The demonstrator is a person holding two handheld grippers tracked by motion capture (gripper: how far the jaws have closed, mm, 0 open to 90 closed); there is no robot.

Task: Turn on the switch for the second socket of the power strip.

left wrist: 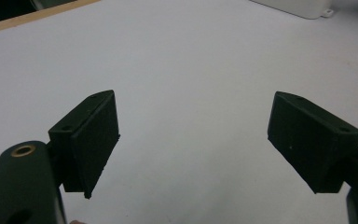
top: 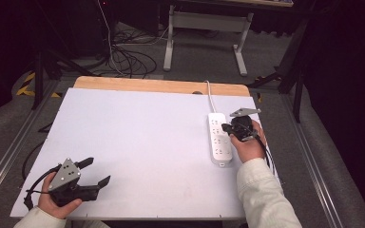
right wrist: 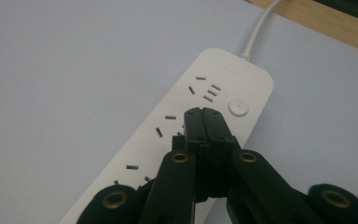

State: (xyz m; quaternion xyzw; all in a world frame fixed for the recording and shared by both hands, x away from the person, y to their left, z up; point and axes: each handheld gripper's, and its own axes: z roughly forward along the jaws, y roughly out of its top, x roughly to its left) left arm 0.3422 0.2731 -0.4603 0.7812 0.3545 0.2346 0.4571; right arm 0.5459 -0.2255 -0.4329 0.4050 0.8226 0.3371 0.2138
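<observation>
A white power strip (top: 220, 140) lies on the right side of the white table, its cord running to the far edge. In the right gripper view the power strip (right wrist: 177, 140) shows several sockets and a round button (right wrist: 238, 107) near its cord end. My right gripper (top: 226, 127) is shut with nothing between its jaws, and its tips (right wrist: 204, 112) hover just over the strip, short of the button. My left gripper (top: 96, 172) rests at the near left corner of the table, jaws wide open and empty, seen likewise in the left gripper view (left wrist: 193, 140).
The table's white sheet (top: 138, 142) has a wooden strip (top: 161, 85) along its far edge. Beyond it are floor cables (top: 128, 57) and a desk frame (top: 209, 28). Metal rails run along both sides of the table.
</observation>
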